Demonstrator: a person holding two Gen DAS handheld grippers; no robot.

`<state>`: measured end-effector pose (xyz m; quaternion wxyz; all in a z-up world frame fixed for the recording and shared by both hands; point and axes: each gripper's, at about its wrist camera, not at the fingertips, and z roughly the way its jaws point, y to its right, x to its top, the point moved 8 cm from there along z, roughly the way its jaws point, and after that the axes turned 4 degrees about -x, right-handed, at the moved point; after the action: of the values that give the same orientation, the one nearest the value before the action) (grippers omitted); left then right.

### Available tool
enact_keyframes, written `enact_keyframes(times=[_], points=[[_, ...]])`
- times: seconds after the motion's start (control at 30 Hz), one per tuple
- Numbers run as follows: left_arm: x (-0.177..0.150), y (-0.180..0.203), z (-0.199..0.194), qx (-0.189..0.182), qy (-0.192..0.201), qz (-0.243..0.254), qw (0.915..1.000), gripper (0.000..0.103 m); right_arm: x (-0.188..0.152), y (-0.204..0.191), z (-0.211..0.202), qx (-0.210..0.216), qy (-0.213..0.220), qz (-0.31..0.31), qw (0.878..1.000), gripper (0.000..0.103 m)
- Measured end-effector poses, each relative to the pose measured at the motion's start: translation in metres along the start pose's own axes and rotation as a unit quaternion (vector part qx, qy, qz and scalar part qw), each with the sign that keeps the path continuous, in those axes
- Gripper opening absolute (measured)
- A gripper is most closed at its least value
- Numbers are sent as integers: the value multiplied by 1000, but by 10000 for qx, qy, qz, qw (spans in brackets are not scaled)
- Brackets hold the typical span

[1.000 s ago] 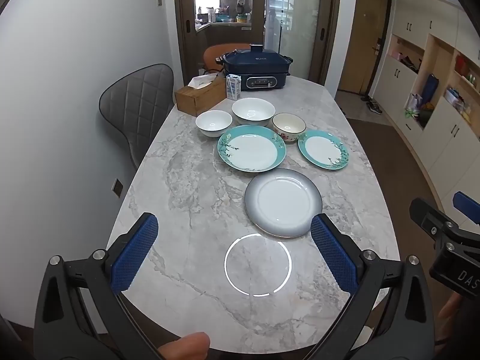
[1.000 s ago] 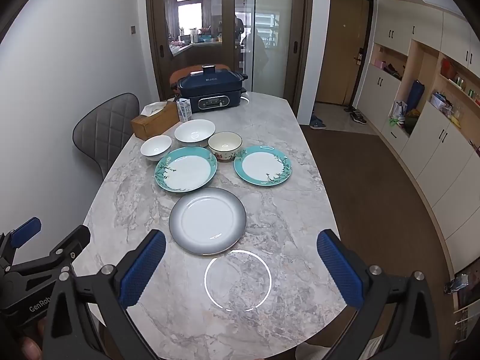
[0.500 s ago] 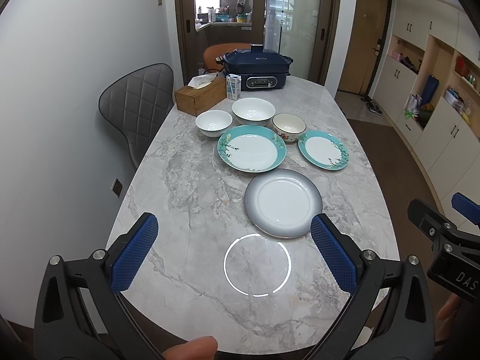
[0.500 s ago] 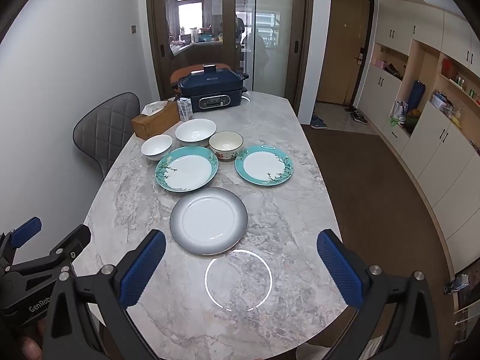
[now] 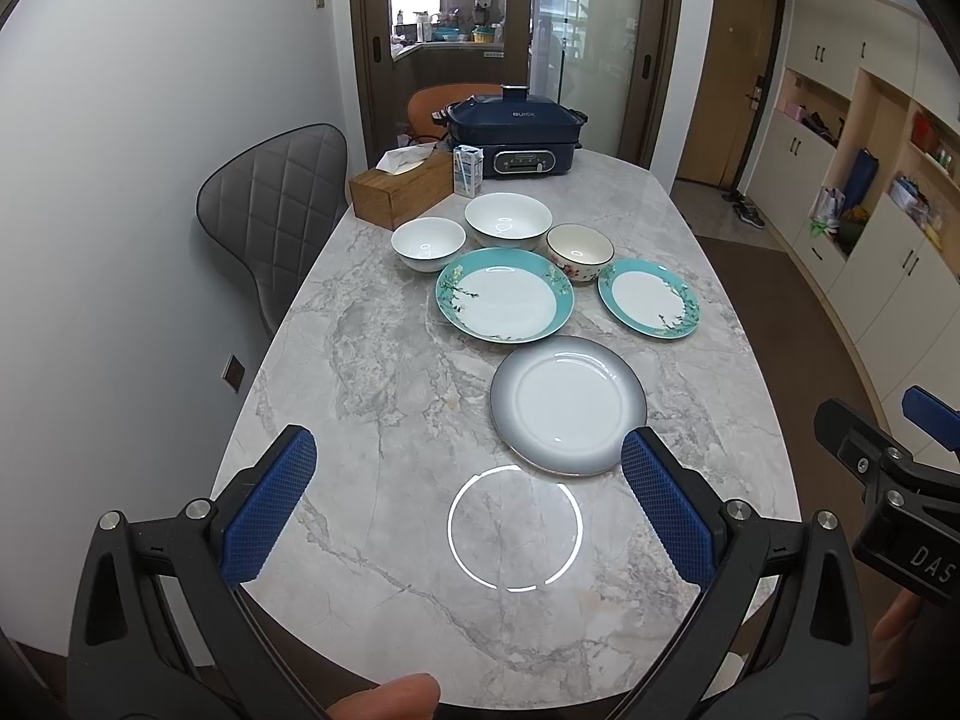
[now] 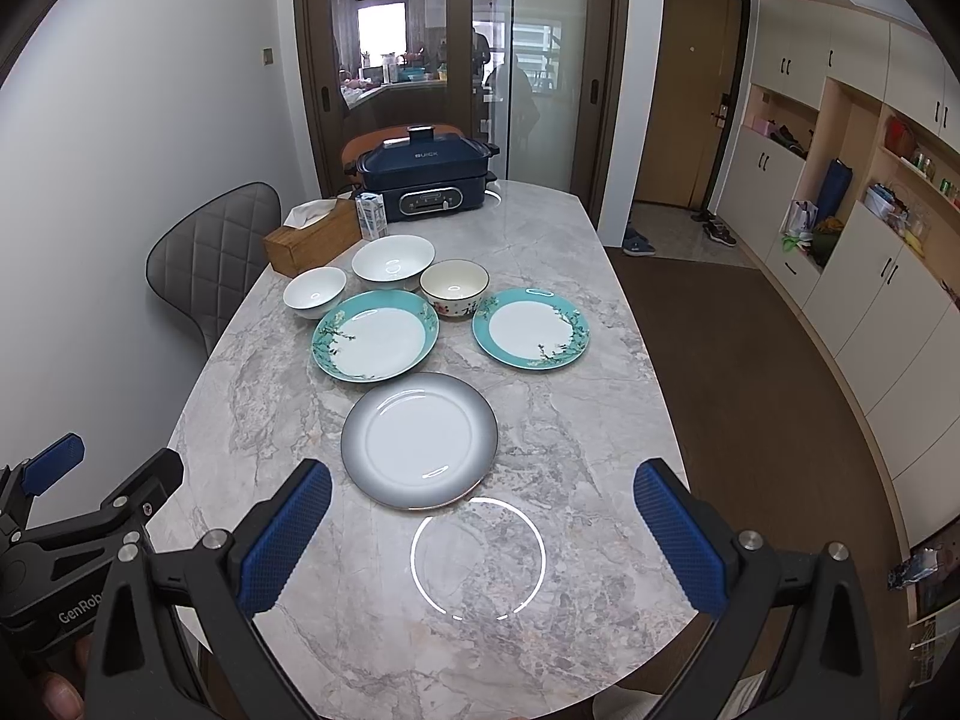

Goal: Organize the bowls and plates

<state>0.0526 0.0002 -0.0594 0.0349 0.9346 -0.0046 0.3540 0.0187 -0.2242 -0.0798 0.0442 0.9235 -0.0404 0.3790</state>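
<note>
On the marble table [image 5: 384, 372] lie a grey-rimmed plate [image 5: 568, 403] [image 6: 419, 439], a large teal plate [image 5: 504, 294] [image 6: 375, 335] and a small teal plate [image 5: 648, 298] [image 6: 530, 327]. Behind them stand a small white bowl [image 5: 428, 242] [image 6: 314, 291], a large white bowl [image 5: 508, 220] [image 6: 393, 260] and a floral cream bowl [image 5: 579, 251] [image 6: 453, 287]. My left gripper [image 5: 468, 501] is open and empty above the near table end. My right gripper [image 6: 483, 531] is open and empty, just short of the grey plate.
A dark blue electric cooker [image 5: 515, 132], a wooden tissue box [image 5: 401, 187] and a small milk carton [image 5: 468, 170] stand at the table's far end. A grey quilted chair [image 5: 270, 204] is on the left. Cabinets [image 6: 852, 228] line the right wall.
Both grippers have edged slightly forward toward the plates. Nothing on the table has moved.
</note>
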Motion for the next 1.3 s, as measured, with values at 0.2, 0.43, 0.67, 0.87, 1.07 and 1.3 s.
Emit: enact_keyframes(times=[0.2,0.43,0.67,0.87,1.07,1.3], points=[[0,0,0,-5,-1,-2,10000,103,-1,0,1,-2,-2,-4,10000,103],[-1,2,1,-8,-5,-4,10000,103,-1,-1,2,-3,-9,-1,10000,103],[-1,2,1,-8,-14,-4,10000,103,-1,-1,3,-4,-15,-1,10000,103],[-2,2,1,-6,-17,-9,10000,103,-1,-1,4,-2,-21,-2,10000,103],[-3,1,2,-6,-24,-12,10000,103,-1,-2,4,3,-28,-2,10000,103],[-3,1,2,-9,-34,-13,10000,103,-2,-2,4,-4,-34,-7,10000,103]])
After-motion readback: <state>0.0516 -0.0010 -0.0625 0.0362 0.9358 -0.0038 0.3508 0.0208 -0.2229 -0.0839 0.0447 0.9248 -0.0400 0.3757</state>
